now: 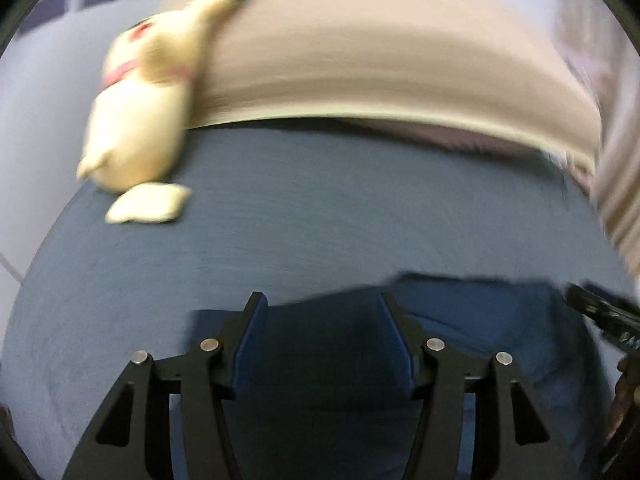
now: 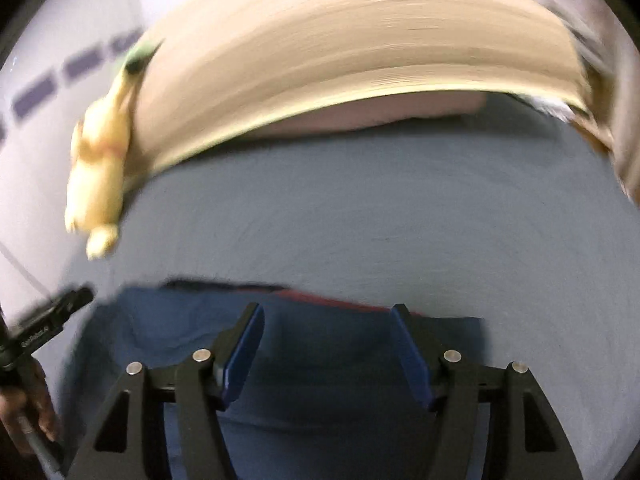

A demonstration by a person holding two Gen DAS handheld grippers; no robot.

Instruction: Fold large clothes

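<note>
On the bed [image 1: 280, 220], our dark blue garment [image 2: 320, 360] lay bunched, red showing at its edge; both jaws gaped apart.

white lettering on left hand-held gripper [image 2: 48, 326] body, too blurred to read

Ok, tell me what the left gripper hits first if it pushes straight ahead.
Probably the dark blue garment: the left gripper has its jaws open right over it. Past its far edge lies bare grey-blue sheet, then the beige blanket. Motion blur makes the height above the cloth unclear.
</note>
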